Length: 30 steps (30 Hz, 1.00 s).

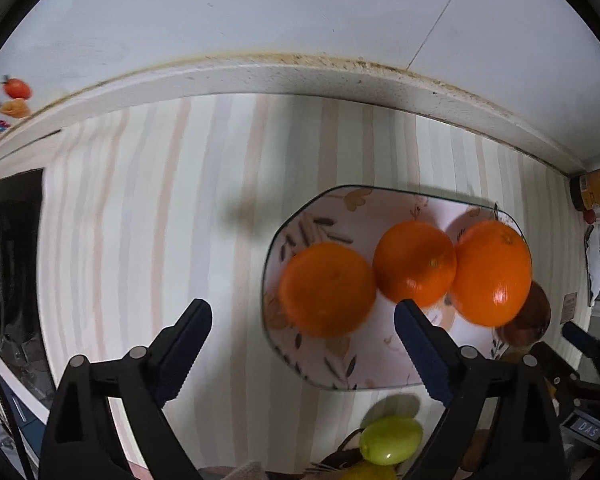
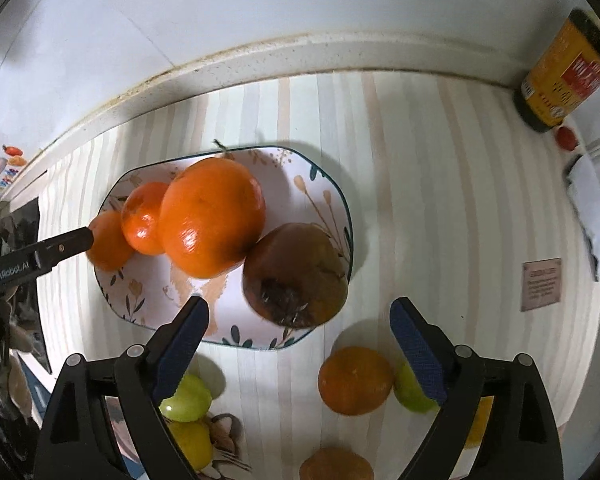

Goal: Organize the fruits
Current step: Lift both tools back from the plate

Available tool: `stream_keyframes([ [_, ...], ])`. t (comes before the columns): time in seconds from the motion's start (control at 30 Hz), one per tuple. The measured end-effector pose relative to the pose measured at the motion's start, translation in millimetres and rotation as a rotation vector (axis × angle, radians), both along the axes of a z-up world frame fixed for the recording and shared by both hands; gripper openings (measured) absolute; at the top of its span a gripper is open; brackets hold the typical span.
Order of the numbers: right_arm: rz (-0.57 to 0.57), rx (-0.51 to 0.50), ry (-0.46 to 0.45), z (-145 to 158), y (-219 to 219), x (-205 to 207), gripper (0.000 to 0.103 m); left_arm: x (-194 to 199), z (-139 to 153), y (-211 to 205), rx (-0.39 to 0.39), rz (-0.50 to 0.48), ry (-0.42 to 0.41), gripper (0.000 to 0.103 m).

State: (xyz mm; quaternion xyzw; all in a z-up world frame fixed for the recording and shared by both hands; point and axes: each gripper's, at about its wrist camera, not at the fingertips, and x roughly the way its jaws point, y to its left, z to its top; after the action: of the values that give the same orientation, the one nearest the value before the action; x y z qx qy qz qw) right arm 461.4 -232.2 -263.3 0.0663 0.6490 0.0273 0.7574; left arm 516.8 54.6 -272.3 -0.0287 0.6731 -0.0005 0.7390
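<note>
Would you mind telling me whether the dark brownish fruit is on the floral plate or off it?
On it: the brownish fruit sits at the floral plate's right end, touching the largest orange.

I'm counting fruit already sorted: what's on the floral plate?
Three oranges in a row and a dark brownish fruit sit on the floral plate. The plate surface under them is covered.

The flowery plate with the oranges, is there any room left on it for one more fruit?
Yes. The near part of the white flower-patterned plate, in front of the three round oranges, is bare. The row of oranges and the dark brownish fruit crowd the back and right. The striped countertop right of the plate is bare too.
</note>
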Motion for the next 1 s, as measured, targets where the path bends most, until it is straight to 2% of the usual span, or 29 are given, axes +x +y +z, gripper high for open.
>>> stream_keyframes([
  [0.23,0.004,-0.059,-0.048,20,18,-31,0.094,-59,29,-12,0.038,0.019,-0.094,0.094],
  [0.4,0.009,-0.047,-0.103,38,24,-60,0.094,-97,50,-14,0.042,0.042,-0.166,0.094],
  [0.67,0.039,-0.066,-0.222,87,39,-118,0.094,-154,95,-18,0.081,0.006,-0.292,0.094],
  [1.0,0.024,-0.066,-0.355,151,41,-176,0.094,-198,158,-22,0.098,-0.025,-0.432,0.094],
])
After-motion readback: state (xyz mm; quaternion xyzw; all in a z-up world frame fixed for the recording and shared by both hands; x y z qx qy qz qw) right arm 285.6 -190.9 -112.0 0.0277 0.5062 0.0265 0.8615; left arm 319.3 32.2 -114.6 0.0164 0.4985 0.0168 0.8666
